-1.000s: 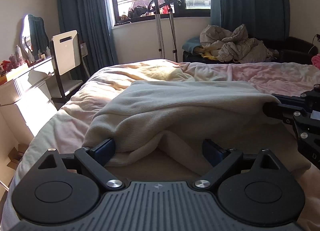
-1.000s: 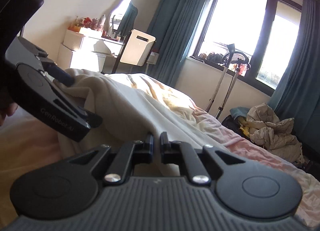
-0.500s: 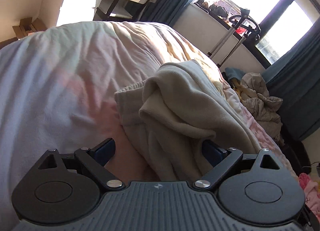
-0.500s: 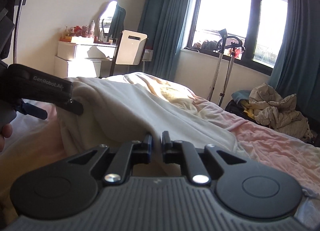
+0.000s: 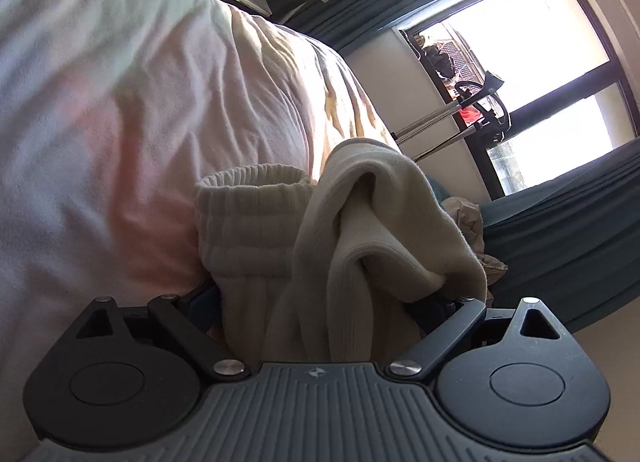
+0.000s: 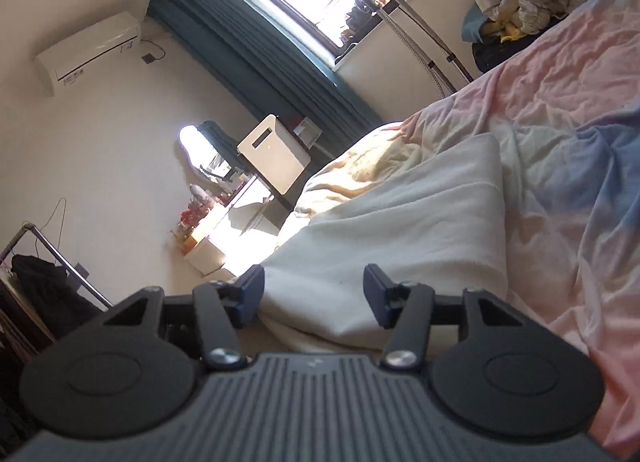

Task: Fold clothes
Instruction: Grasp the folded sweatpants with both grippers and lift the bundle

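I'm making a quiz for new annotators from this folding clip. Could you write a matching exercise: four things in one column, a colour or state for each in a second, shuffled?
Things
1. cream garment
2. curtains
3. left gripper
4. right gripper

Colours or states
A. teal
B. open, bunched fabric filling the gap between its fingers
C. off-white, ribbed elastic band
D. open, fingers apart over a flat fold on the bed

Pairs: 1-C, 2-A, 3-B, 4-D

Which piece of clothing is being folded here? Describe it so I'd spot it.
Look at the big bed with its pink, wrinkled cover. On it lies a cream knit garment with a ribbed elastic band, far paler and thicker than the pink cover.
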Available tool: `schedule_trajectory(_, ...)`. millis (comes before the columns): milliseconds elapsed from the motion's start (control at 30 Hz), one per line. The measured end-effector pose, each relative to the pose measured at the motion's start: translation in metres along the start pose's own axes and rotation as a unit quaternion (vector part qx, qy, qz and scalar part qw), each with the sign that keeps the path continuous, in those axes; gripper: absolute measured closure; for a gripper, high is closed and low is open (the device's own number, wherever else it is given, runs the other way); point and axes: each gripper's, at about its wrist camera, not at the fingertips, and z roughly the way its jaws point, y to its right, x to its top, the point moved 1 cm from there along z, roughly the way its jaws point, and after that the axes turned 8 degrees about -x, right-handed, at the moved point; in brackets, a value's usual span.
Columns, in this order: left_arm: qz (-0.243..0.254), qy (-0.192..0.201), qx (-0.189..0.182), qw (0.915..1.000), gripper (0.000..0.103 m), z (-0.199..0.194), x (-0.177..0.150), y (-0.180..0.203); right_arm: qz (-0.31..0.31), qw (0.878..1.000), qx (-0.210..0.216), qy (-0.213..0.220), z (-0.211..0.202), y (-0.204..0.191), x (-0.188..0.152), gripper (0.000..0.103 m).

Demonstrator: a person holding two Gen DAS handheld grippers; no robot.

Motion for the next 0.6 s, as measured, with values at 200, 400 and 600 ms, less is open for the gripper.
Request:
schedule_trajectory(200,-0.054,-0.013,-0.046,0.9974,0.016,-0.002,-0.002,-0.013,0.119,0.988,-0.093,-0.006,0.021,0.068,0.019,0.029)
schedule_trajectory(400,-0.058,-0.002,-0.06,0.9965,0.02,0.001,-0.006,-0.017,0.126,0.989,-0.051,-0.058,0.062,0.077,0.01,0.029)
schedule_trajectory(600,-0.031,0.01,-0.112,0.9931,0.02,0.006,-0.006,-0.007,0.115,0.992,-0.019,-0.048,0.073,0.078,0.014,0.062)
